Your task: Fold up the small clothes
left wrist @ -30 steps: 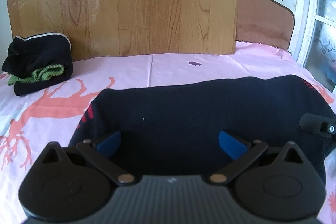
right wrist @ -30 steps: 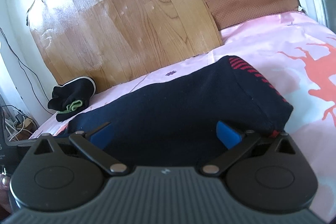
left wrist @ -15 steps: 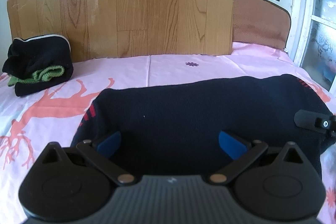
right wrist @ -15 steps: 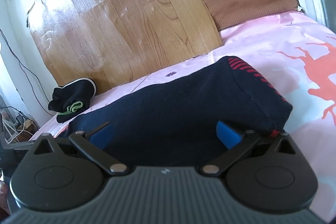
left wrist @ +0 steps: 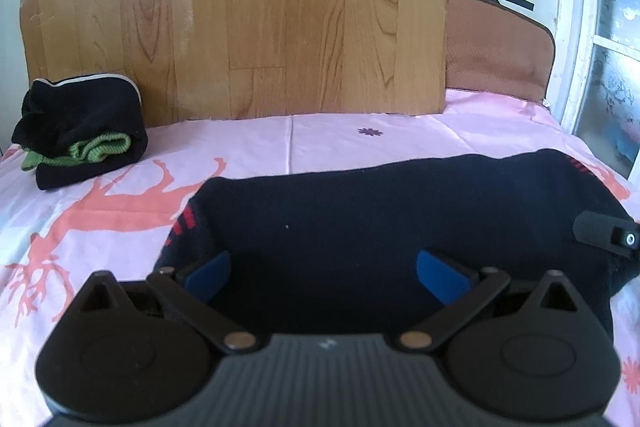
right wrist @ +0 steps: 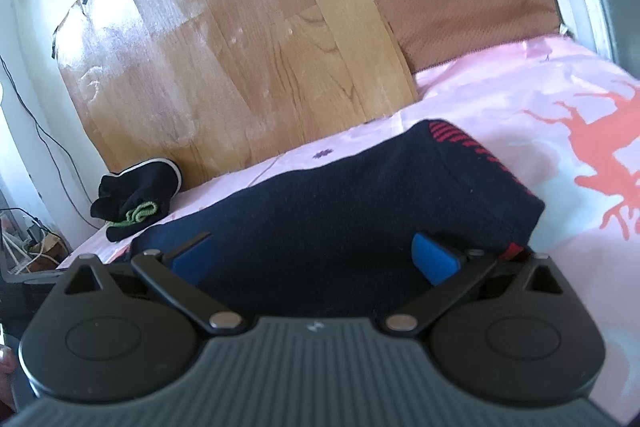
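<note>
Dark sock (left wrist: 400, 219) laid flat across pink sheet (left wrist: 328, 143), near edge framed by left gripper (left wrist: 324, 269) and right gripper (right wrist: 316, 255), both spread wide, nothing clamped. Judged: one end to be pinched cleanly, carried over other, edges matched. Both held low, level, pointed toward wooden board (left wrist: 240, 11). Folded bundle (left wrist: 80, 135) set well apart.

Bare sheet (left wrist: 320, 143) between sock (left wrist: 400, 227) and board (left wrist: 280, 27)
</note>
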Demonstrator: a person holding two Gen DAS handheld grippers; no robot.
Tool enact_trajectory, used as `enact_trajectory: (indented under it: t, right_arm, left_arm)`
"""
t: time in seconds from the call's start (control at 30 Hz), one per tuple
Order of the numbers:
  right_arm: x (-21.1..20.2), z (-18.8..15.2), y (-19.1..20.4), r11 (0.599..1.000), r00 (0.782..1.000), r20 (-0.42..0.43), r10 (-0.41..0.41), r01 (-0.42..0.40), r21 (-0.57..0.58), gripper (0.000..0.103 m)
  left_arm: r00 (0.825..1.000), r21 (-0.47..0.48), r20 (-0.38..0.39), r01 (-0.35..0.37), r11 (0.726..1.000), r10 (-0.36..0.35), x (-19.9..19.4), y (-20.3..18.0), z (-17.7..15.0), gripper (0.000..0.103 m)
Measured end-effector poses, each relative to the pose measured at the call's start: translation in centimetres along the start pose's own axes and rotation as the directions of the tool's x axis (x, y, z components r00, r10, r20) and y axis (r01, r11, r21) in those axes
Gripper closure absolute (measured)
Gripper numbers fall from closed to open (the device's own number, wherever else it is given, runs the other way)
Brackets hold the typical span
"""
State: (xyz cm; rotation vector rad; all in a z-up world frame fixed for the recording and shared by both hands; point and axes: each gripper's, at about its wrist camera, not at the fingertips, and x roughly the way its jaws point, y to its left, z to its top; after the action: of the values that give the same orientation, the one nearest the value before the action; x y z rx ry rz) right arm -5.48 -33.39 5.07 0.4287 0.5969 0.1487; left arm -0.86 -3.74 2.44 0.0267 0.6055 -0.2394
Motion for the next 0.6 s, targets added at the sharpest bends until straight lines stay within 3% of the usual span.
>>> enact_trajectory:
  t: [0.37,0.6]
  right_arm:
    - [-0.02,0.11,0.36,0.996,0.996,0.03,-0.085,0.086,-0.029,0.0]
    - [-0.02,0.05,0.32,0.991,0.991,0.033,-0.132,0.133,-0.028,0.013]
  left_arm:
    - [1.0,-0.002,0.003,0.003,1.0,-0.003,-0.08,0.17,0.07,0.0]
    - [1.0,-0.002,0.003,0.002,1.0,-0.002,-0.1,0.14,0.06,0.0]
